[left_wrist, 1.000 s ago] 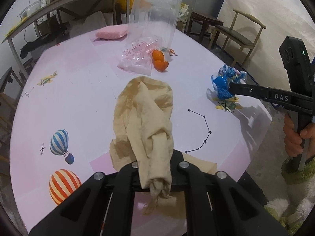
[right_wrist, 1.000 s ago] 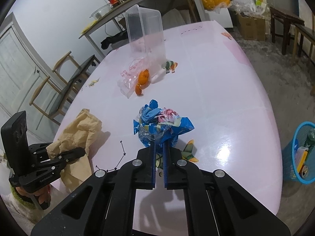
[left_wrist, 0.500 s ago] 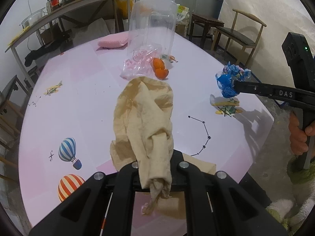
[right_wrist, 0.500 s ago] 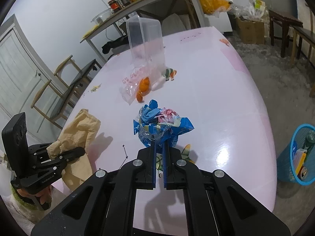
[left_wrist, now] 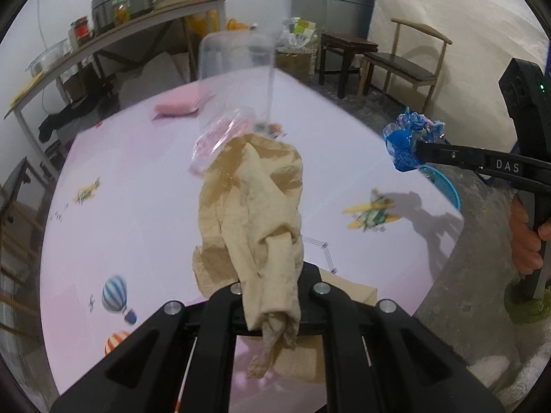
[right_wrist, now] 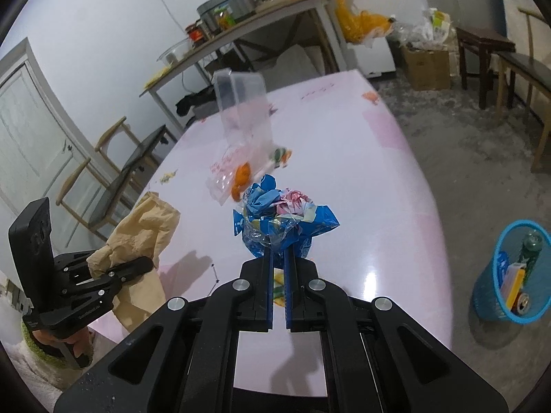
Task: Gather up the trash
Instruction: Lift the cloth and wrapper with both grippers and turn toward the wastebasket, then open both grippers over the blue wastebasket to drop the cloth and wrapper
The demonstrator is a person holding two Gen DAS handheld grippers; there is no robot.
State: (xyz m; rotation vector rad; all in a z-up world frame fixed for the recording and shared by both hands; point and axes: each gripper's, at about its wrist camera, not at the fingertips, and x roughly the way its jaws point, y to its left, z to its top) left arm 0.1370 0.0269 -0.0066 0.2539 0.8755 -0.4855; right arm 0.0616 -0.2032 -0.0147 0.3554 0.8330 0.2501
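Observation:
My left gripper (left_wrist: pixel 272 296) is shut on a crumpled tan paper bag (left_wrist: pixel 255 213), which hangs above the pink table (left_wrist: pixel 137 186); the same left gripper (right_wrist: pixel 137 265) and tan bag (right_wrist: pixel 144 227) show at the left of the right wrist view. Pinched in my shut right gripper (right_wrist: pixel 279 251) is a crumpled blue wrapper (right_wrist: pixel 282 220), lifted off the table. From the left wrist view the right gripper (left_wrist: pixel 418 149) with the blue wrapper (left_wrist: pixel 406 141) sits at the right, over the table's edge. A blue bin (right_wrist: pixel 513 272) with trash inside stands on the floor to the right.
A clear plastic container (right_wrist: pixel 241 103) stands mid-table beside a clear bag (right_wrist: pixel 224 179) with orange pieces (right_wrist: pixel 241 175). A pink pack (left_wrist: pixel 182 105) lies farther back. Chairs (left_wrist: pixel 406 65) and a cluttered side table (right_wrist: pixel 248 31) ring the room.
Both grippers have risen with their loads. The blue wrapper has left the table surface and moved toward the right edge; the tan bag hangs higher.

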